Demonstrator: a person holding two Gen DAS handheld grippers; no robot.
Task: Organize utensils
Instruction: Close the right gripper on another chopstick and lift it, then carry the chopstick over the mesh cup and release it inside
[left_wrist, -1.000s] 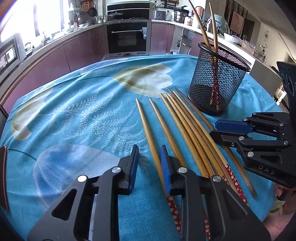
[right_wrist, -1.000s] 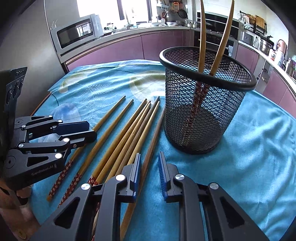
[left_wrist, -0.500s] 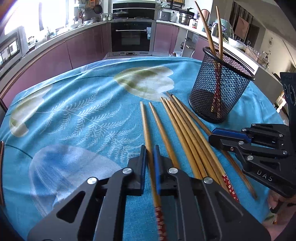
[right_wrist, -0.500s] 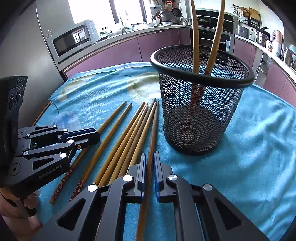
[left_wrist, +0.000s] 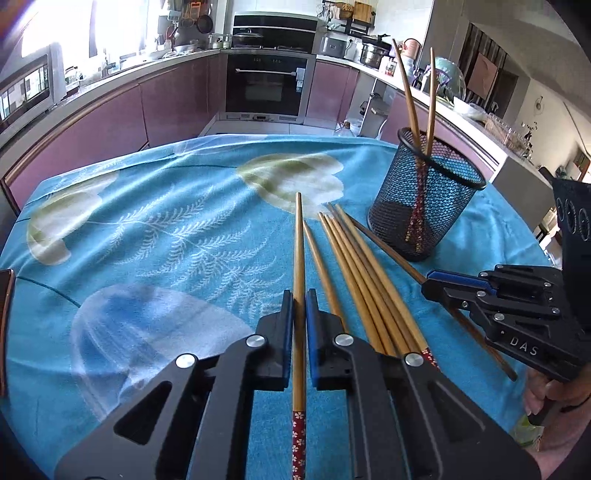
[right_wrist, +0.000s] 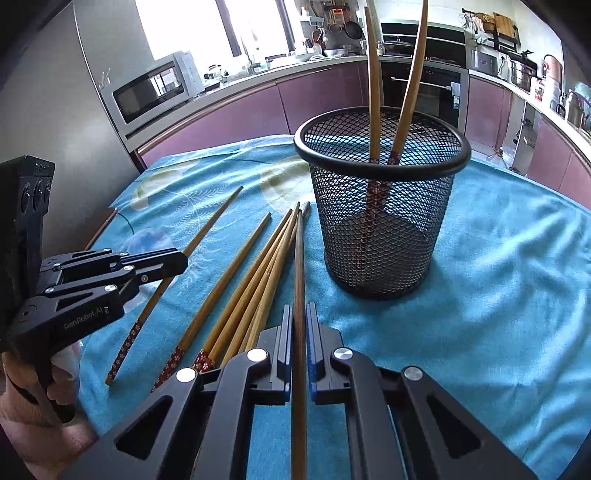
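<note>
In a kitchen with purple cupboards, a blue flowery cloth (left_wrist: 155, 229) holds chopsticks (left_wrist: 354, 266) near a mesh cup (right_wrist: 384, 221), and the left gripper (left_wrist: 299, 325), marked "GenRobot.AI", and right gripper (right_wrist: 300, 328), marked "DAS", each squeeze one chopstick.

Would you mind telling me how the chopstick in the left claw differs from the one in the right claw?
The left claw's chopstick is light golden wood; the right claw's chopstick is darker brown. The left one comes from the outer edge of the row, far from the mesh cup; the right one lies nearest the cup. Both are clamped lengthwise between shut pads, tips pointing away.
</note>
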